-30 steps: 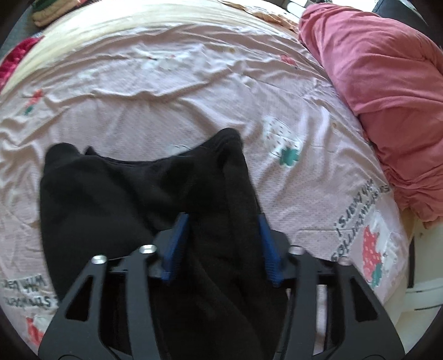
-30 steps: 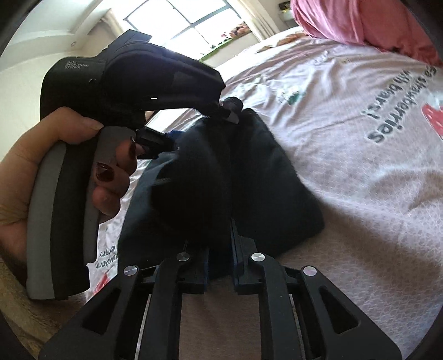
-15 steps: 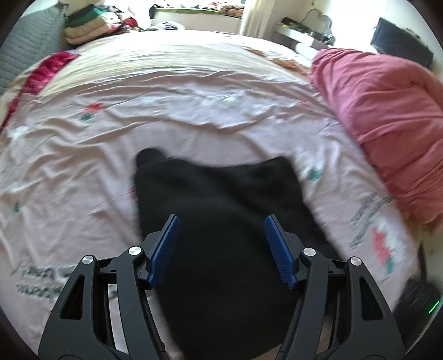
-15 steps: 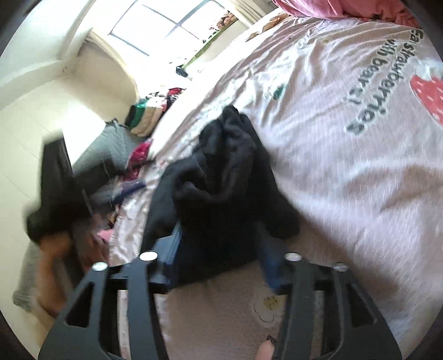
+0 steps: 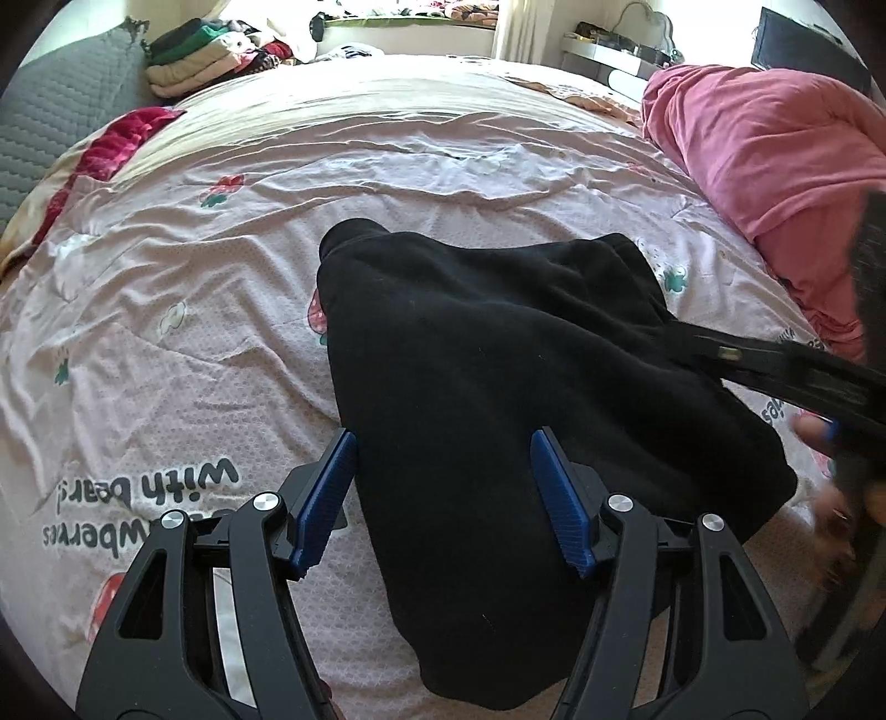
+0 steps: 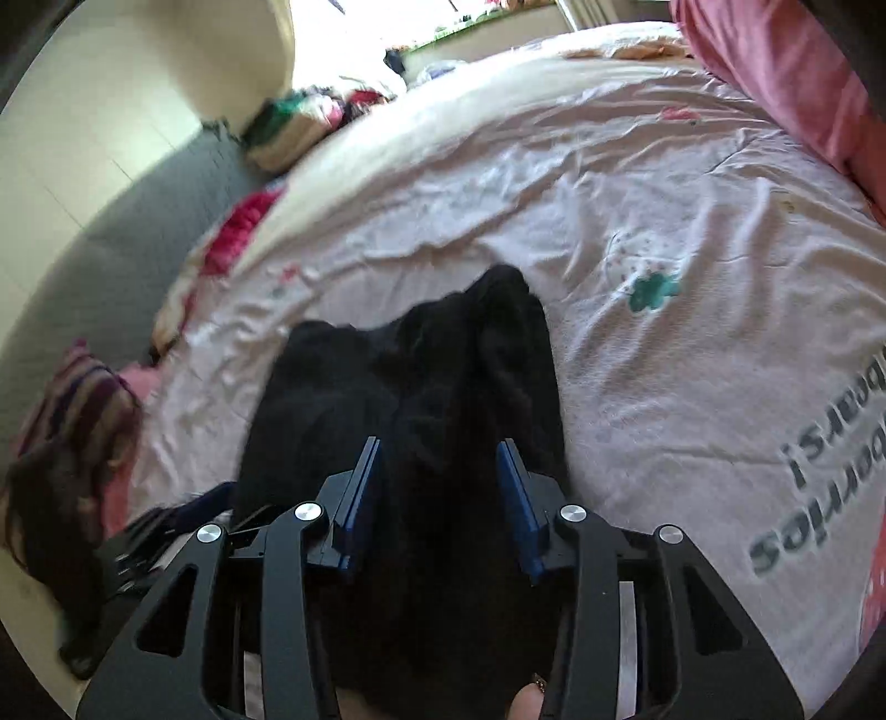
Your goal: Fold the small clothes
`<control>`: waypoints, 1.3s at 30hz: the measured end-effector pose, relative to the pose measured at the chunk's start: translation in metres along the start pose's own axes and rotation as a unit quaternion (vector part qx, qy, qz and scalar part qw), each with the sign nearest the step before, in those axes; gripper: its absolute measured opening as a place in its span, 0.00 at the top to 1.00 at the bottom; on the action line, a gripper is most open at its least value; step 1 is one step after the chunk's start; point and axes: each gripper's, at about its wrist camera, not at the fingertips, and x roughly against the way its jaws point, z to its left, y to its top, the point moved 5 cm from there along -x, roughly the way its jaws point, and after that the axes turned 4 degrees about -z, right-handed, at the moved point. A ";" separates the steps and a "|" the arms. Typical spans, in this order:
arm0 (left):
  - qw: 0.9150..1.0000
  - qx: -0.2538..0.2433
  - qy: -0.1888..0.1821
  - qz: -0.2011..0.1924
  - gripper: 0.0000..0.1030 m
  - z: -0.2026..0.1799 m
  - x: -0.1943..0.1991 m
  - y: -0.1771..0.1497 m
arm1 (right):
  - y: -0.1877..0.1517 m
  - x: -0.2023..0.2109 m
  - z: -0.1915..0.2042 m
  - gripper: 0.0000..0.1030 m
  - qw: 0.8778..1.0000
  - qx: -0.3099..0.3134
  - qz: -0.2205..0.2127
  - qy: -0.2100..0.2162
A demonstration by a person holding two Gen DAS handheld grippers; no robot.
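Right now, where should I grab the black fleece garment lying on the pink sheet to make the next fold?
Probably the rounded far-left corner of the black fleece garment. It pokes out past the folded body, clear of both grippers, on the pink printed bedsheet. Come in from the left, low, and pinch its edge.

I see a plain black fleece garment (image 5: 498,387) with no print, lying on a pale pink bedsheet (image 5: 387,183) patterned with red strawberries, teal flowers and grey lettering. Right of the garment there is a rumpled rose-pink duvet (image 5: 775,149), all one colour. Left of the garment and further back I see a crimson blanket edge (image 5: 119,144), a grey quilted headboard (image 5: 50,105) and a folded stack of green, cream and pink clothes (image 5: 194,50). My left gripper (image 5: 443,487) has blue ribbed pads on black arms.
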 end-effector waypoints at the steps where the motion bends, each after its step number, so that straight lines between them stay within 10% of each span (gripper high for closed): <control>1: 1.000 0.000 0.000 -0.001 0.45 -0.001 0.000 0.000 | -0.001 -0.004 0.001 0.61 1.000 -0.001 0.004 -0.004; 3: 1.000 0.003 -0.005 -0.003 0.45 -0.002 0.002 -0.001 | 0.000 -0.014 0.006 0.88 1.000 0.012 0.011 0.005; 10: 0.999 0.012 -0.036 -0.010 0.42 -0.005 0.013 -0.004 | 0.009 0.024 0.011 0.91 0.992 0.090 -0.087 -0.005; 13: 0.999 0.016 -0.047 -0.002 0.40 -0.007 0.012 -0.008 | -0.001 0.011 -0.005 0.97 0.985 0.126 -0.080 -0.084; 18: 0.999 0.020 -0.047 0.005 0.39 -0.008 0.007 -0.014 | -0.018 -0.005 -0.022 0.96 0.988 0.105 -0.061 -0.091; 39: 0.998 0.026 -0.054 -0.007 0.38 -0.006 0.037 -0.030 | -0.046 0.084 0.008 0.33 0.982 0.104 -0.134 -0.086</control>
